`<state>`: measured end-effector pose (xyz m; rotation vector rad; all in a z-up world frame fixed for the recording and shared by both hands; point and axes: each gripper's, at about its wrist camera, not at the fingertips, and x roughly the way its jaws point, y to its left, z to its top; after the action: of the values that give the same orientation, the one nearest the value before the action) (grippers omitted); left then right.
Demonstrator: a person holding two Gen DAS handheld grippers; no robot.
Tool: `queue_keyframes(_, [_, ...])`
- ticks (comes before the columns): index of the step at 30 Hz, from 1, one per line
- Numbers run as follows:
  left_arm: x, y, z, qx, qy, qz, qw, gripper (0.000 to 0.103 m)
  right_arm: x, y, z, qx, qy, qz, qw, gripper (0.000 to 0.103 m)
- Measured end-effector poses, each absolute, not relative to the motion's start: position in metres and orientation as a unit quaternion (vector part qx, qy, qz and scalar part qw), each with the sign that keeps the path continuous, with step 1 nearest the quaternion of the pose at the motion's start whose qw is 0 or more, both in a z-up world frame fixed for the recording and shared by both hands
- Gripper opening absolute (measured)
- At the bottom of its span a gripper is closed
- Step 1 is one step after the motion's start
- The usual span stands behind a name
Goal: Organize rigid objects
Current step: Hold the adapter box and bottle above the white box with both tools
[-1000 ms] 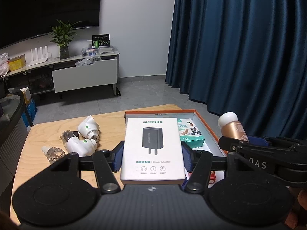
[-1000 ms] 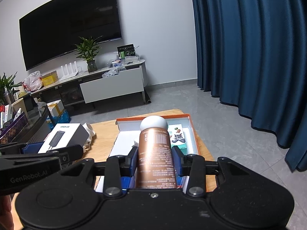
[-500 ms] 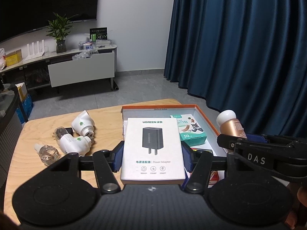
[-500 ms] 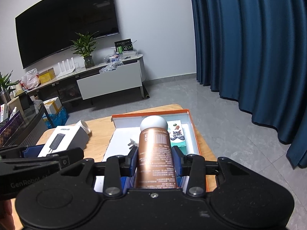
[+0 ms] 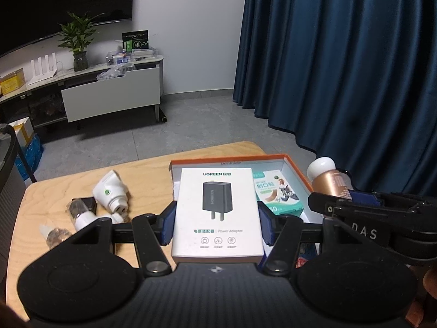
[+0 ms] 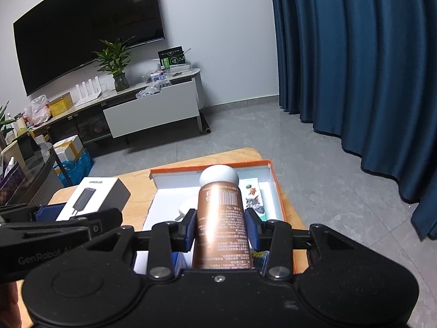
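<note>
Blue curtains (image 5: 341,63) fill the right of the room, and a low TV cabinet (image 6: 153,109) with a potted plant (image 6: 116,60) stands against the far wall beyond the wooden table (image 5: 153,172). Compared with a second ago, both views have drifted left and slightly forward: the orange-rimmed box (image 5: 296,168) now sits further right in the left wrist view, and the adapter box reaches the box's far wall.

The left gripper (image 5: 217,225) is clamped on the white power adapter box (image 5: 217,213), its blue pads pressed against both long sides, holding it flat over the left part of the orange-rimmed box. The right gripper (image 6: 220,231) is closed on the copper bottle (image 6: 220,218), white cap pointing away, held above the middle of that box; in the left wrist view it shows at the box's right edge.

Inside the box a teal bandage carton (image 5: 277,192) lies against the right wall, with a small white object (image 6: 185,209) near the middle of its white floor.

Left of the box on the table lie white plug-in devices (image 5: 110,194) and a small clear bottle (image 5: 56,235), close together.
</note>
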<state>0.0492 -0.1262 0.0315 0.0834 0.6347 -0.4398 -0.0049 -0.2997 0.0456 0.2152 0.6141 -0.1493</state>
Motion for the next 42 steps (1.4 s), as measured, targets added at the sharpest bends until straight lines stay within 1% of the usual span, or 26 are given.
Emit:
queue_keyframes(7, [0.061, -0.133, 0.037, 0.047, 0.31, -0.223, 0.923, 0.059, 0.012, -0.306, 0.056, 0.101, 0.299, -0.078, 0.946, 0.047])
queue_keyframes(17, [0.066, -0.132, 0.028, 0.038, 0.322, -0.219, 0.92, 0.059, 0.022, -0.311, 0.052, 0.1, 0.308, -0.076, 0.943, 0.047])
queue_keyframes(42, [0.076, -0.132, 0.027, 0.023, 0.329, -0.217, 0.919, 0.059, 0.038, -0.305, 0.045, 0.093, 0.318, -0.075, 0.94, 0.047])
